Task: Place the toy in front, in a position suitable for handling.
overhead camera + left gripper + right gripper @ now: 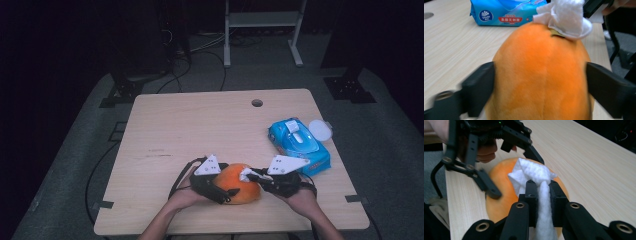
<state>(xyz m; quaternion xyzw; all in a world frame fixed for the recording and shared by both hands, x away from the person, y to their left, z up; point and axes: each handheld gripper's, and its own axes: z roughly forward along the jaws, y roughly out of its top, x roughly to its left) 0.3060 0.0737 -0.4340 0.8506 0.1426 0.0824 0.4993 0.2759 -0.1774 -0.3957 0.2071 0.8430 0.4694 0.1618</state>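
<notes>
- My left gripper [226,192] has its jaws spread wide around an orange plush toy [239,189] and pressed against its two sides; in the left gripper view the toy [541,75] bulges between the two black jaws.
- My right gripper [252,175] has its jaws nearly closed, pinching a wad of white tissue [534,173]; a strip of it runs down between the jaws in the right gripper view.
- The bunched end of the tissue [565,17] rests on the top of the toy, touching its fuzzy surface beside a small dark mark.
- The toy lies on the light wooden counter [200,125] near the edge closest to me, between my two hands.
- In the right gripper view my left gripper [509,172] reaches in from the upper left, one jaw on the near side of the toy [501,197] and the other behind the tissue.
- My left hand [182,197] and my right hand [302,200] come in from the bottom of the high view, each wrapped around its gripper.
- A blue pack of wipes [299,145] lies on the counter to the right of the toy, just beyond my right gripper; its white flap stands open.
- A round white lid [320,130] sits at the far right side of the pack, by the counter's edge.
- A round hole [257,103] shows in the counter near its far edge.
- The pack [506,12] also appears behind the toy in the left gripper view, its label facing me.
</notes>
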